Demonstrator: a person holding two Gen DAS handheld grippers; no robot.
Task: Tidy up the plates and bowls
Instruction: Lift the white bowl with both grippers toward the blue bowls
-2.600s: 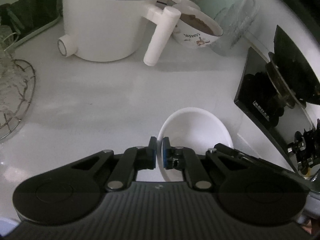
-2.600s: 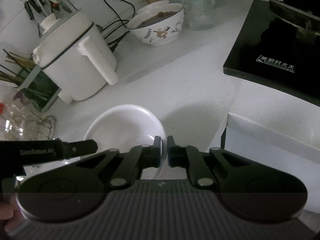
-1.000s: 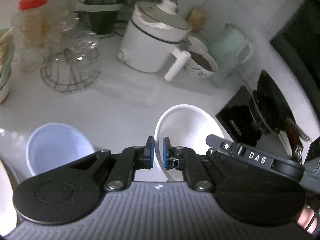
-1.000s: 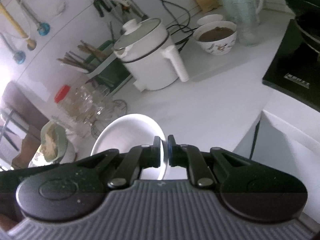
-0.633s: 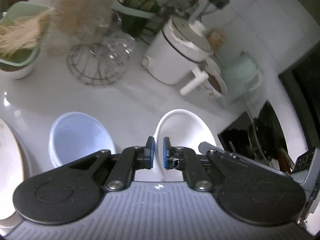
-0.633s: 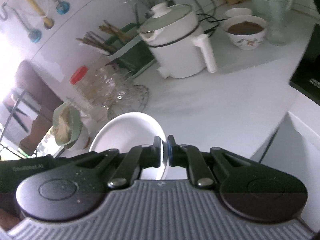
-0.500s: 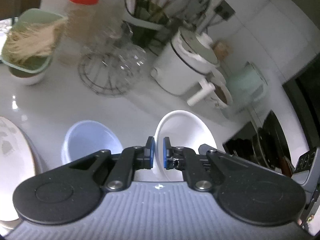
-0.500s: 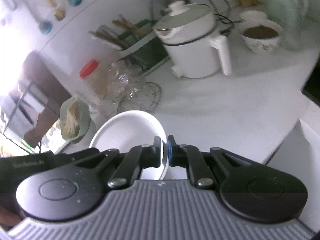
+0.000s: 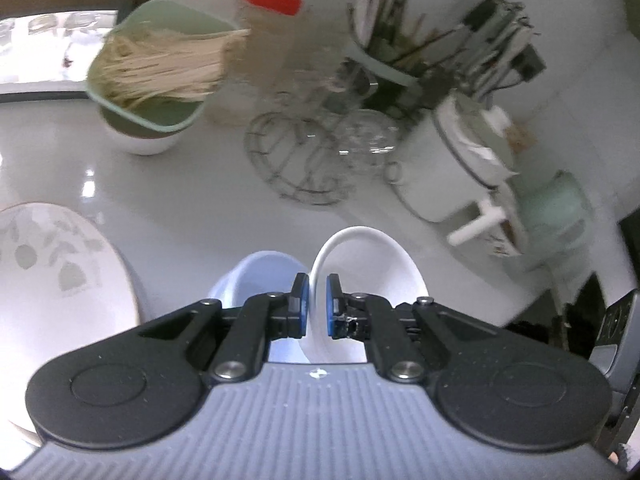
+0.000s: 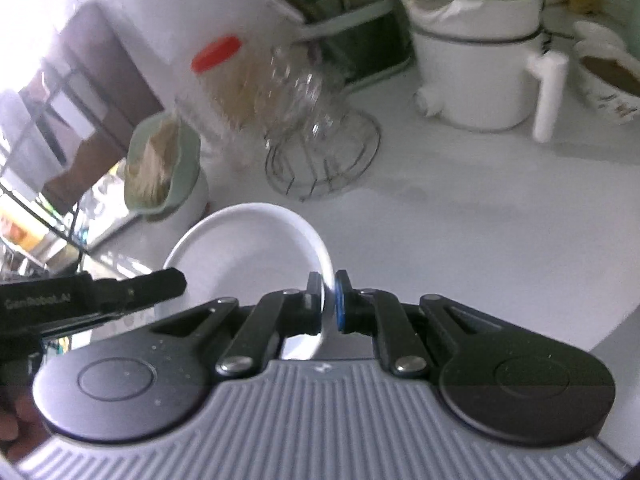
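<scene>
White bowl [image 9: 368,264]: aloft above counter, beside blue bowl [image 9: 256,280]. Left gripper [image 9: 316,304] and right gripper [image 10: 328,304] each pinch opposite rims. Risk: thin rim slipping; uneven pull tilts it.

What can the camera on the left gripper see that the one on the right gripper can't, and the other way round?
Only the left wrist view shows the pale blue bowl on the counter just beside the held bowl, and the leaf-patterned plate at the left edge.

Only the right wrist view shows the brown doorway and furniture beyond the counter.

Both show the white bowl, pinched at opposite rims by the left gripper and right gripper, plus the red-lidded jar, wire rack, white pot and green noodle container.
</scene>
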